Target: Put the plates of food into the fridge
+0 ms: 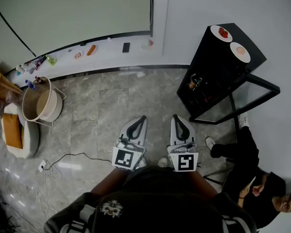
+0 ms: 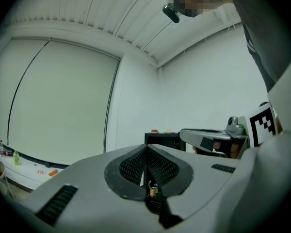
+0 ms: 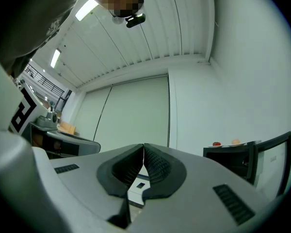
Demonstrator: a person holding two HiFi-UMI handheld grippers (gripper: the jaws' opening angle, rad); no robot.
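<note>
Atop open fridge — red-food plate + tan-food plate, bottles inside; L tongs, R tongs closed, empty.

The grey right claw had its ribbed jaws together, empty. At far right stood a black box-shaped fridge, its glass door open. On top sat a plate of red food, perhaps tomato, beside a plate of orange food.

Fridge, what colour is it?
The fridge is black. The head view shows it best.
</note>
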